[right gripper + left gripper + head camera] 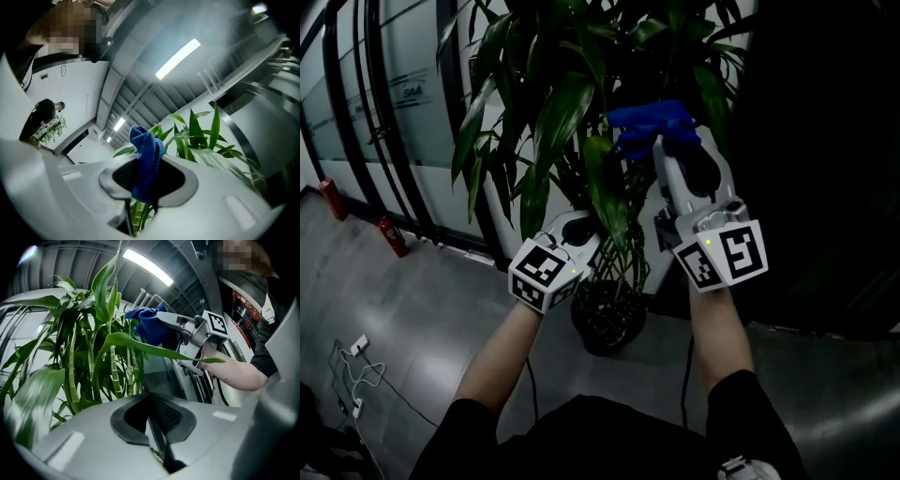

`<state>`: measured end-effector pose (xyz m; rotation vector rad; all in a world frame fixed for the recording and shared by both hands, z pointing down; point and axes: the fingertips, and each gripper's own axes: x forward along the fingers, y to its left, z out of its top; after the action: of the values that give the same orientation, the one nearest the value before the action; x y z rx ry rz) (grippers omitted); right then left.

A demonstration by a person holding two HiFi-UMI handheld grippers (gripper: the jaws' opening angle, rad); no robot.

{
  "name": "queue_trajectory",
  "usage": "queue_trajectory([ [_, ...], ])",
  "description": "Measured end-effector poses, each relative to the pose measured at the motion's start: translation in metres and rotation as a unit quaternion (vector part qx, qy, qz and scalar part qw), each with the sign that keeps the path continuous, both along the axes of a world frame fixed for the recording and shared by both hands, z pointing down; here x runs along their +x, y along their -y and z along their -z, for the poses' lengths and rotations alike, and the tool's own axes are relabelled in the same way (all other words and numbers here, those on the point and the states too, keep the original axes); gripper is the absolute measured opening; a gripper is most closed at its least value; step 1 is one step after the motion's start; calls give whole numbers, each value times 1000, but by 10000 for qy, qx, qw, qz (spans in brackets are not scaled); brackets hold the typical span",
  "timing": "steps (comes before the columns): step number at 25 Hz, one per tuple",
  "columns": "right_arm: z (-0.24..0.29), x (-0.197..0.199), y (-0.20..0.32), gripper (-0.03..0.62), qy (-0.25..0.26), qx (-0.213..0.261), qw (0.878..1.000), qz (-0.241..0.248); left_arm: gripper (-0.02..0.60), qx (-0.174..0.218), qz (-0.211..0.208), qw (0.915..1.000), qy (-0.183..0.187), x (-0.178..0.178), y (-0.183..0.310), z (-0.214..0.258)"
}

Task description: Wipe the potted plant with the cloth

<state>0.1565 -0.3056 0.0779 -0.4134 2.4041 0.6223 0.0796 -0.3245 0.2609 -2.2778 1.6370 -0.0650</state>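
The potted plant (pixel 581 103) has long green leaves and cane stems, and stands in a dark round pot (pixel 607 319) on the floor. My left gripper (pixel 592 234) sits low among the leaves, its jaws closed on the tip of a hanging leaf (pixel 605 192). The left gripper view shows that gripper (pixel 152 416) pinching a thin dark strip, edge-on. My right gripper (pixel 661 142) is higher and to the right, shut on a blue cloth (pixel 652 127) that bunches out past its jaws beside the upper leaves. The cloth (pixel 146 164) hangs between the pads. The cloth (pixel 150 326) also appears in the left gripper view.
Two red fire extinguishers (pixel 333 199) (pixel 394 236) stand by the glass wall at left. White cables and a charger (pixel 356 361) lie on the grey floor at lower left. A dark wall (pixel 825 169) rises close on the right. A distant person (pixel 42 117) stands by another plant.
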Motion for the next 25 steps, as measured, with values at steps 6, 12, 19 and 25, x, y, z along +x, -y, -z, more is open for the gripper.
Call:
queue_trajectory([
  [6, -19, -50, -2, 104, -699, 222, 9970, 266, 6, 215, 233, 9995, 83, -5, 9, 21],
  [12, -51, -67, -7, 104, -1142, 238, 9919, 503, 6, 335, 358, 9979, 431, 3, 3, 24],
  [19, -83, -75, -14, 104, -1637, 413, 9846, 444, 6, 193, 519, 9917, 1163, 14, 2, 12],
  [25, -110, -71, -26, 104, -1851, 318, 9792, 766, 6, 84, 552, 9932, 1019, 14, 2, 3],
])
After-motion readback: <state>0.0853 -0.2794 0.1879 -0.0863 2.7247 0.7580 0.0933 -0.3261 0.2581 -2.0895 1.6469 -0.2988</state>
